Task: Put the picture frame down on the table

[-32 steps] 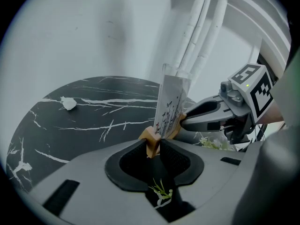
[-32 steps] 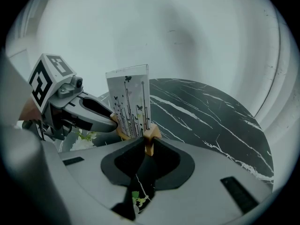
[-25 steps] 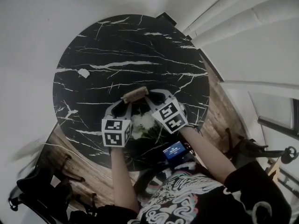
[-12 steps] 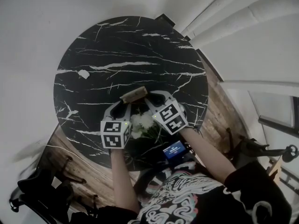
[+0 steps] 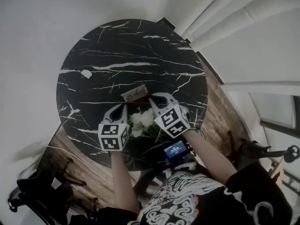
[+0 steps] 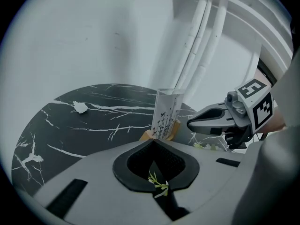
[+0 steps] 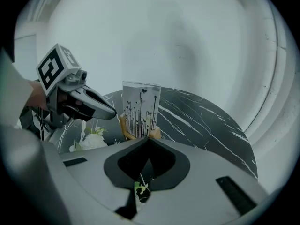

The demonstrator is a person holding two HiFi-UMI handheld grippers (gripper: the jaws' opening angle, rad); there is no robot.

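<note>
the picture frame (image 5: 135,94) stands upright on a round black table (image 5: 122,50) with white veins, on the half of the top nearer the person. it is a clear pane printed with thin dark stems and small butterflies, set in a low wooden base.

the left gripper (image 6: 152,140) is clenched on nothing: its jaws meet at the tips, and the frame stands just past them, slightly to the right. through the dark opening behind the tips a small green and white sprig shows.

the right gripper (image 7: 150,138) is clenched too, tips together and holding nothing, with the frame's wooden base just beyond them. whether either gripper touches the base cannot be told.

from the head view the two grippers point at the frame from the person's side, the left one at its left end and the right one at its right end. a bunch of white flowers (image 5: 143,121) lies on the table between the grippers and under them.

a small white scrap (image 5: 86,73) lies well apart from the frame, toward the table's left edge. a small device with a lit blue screen (image 5: 175,150) sits at the near edge of the table, below the right gripper.
</note>
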